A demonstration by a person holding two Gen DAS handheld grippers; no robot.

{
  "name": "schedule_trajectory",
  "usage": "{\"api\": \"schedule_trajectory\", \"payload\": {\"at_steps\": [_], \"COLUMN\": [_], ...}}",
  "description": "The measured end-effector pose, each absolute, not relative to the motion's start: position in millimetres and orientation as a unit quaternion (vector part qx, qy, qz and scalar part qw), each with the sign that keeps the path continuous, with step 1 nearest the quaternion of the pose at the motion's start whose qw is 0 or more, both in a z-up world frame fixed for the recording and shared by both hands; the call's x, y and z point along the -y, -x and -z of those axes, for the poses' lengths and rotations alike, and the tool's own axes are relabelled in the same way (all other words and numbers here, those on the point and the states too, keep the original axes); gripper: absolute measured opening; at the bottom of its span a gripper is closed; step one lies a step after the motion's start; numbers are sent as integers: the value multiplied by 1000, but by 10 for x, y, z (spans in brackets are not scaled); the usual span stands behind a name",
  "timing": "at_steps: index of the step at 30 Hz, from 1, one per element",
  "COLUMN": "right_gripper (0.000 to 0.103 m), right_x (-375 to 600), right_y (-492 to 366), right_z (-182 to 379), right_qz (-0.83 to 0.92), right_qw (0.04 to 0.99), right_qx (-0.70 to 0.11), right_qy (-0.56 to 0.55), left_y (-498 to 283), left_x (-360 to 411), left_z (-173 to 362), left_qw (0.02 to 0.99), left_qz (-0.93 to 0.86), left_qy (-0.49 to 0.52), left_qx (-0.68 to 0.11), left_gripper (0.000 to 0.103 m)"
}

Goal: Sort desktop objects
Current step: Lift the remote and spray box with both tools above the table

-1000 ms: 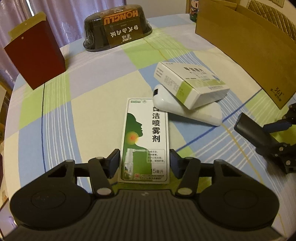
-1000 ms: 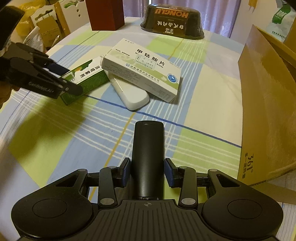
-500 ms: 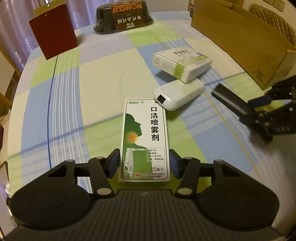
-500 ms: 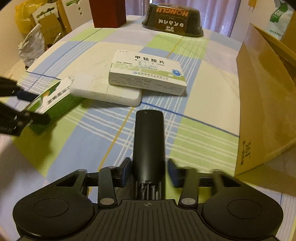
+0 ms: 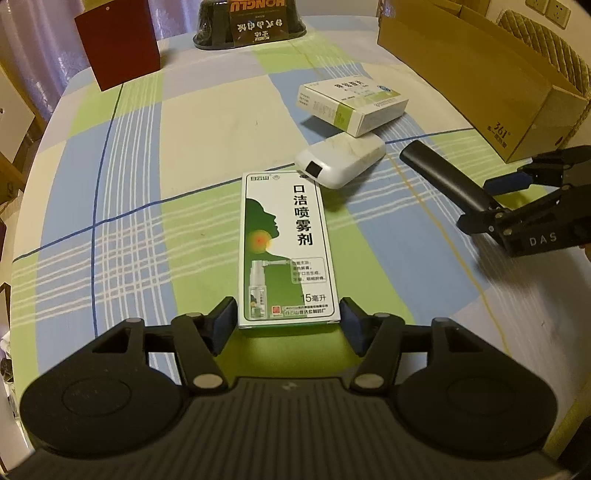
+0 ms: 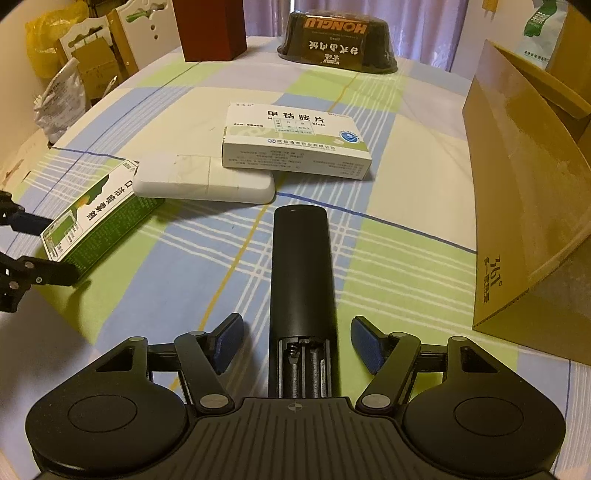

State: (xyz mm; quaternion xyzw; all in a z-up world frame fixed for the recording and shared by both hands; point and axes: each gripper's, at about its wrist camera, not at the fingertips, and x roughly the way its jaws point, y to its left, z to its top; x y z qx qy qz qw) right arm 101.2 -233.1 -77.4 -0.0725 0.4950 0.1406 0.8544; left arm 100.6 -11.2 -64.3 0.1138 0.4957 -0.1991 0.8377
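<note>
My left gripper (image 5: 288,319) is shut on the near end of a green and white spray box (image 5: 284,243), which points away from me over the checked tablecloth. The right wrist view shows that spray box (image 6: 92,221) at the left, between the left gripper's fingers (image 6: 42,247). A black remote (image 6: 301,273) lies on the cloth with its open battery bay toward me. My right gripper (image 6: 297,345) is open, its blue pads standing clear of the remote on both sides. The remote (image 5: 443,177) and right gripper (image 5: 491,203) also show at the right of the left wrist view.
A white medicine box (image 6: 295,140) rests partly on a white case (image 6: 203,181) mid-table. A tall cardboard box (image 6: 517,203) stands at the right. A dark red box (image 6: 214,29) and a black lidded container (image 6: 336,40) stand at the far side. Bags lie beyond the table's left edge.
My right gripper has opened and let go of the remote, which now lies on the cloth. The left gripper has drawn back from the white case with the spray box still in it.
</note>
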Motion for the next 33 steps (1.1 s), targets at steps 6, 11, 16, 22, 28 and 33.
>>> {"api": "schedule_trajectory", "payload": {"at_steps": [6,11,16,22,28,33], "right_gripper": [42,38,37,37,37,37], "right_x": [2333,2329,2341,2364,2381,2394], "right_y": [-959,-944,-904,-894,-879,-878], "right_z": [753,740,728,717,712,680], "right_qz": [-145,-141,-145,-147,-149,-149], "right_qw": [856,857,856,854,854,855], "right_qx": [-489,-489,-491,-494,-494,-491], "right_qy": [81,78,77,74,73,74], "left_y": [-1084,-1170,-1234,-1310,-1328,-1260], "left_x": [158,214,246,268,274,219], "left_z": [586,587,585,620,685,663], "left_qw": [846,848,847,843,837,837], "left_qz": [200,201,202,201,200,195], "left_qy": [-113,-120,-126,-134,-140,-143], "left_qx": [-482,-476,-475,-480,-490,-491], "left_gripper": [62,62,62,62,52,51]}}
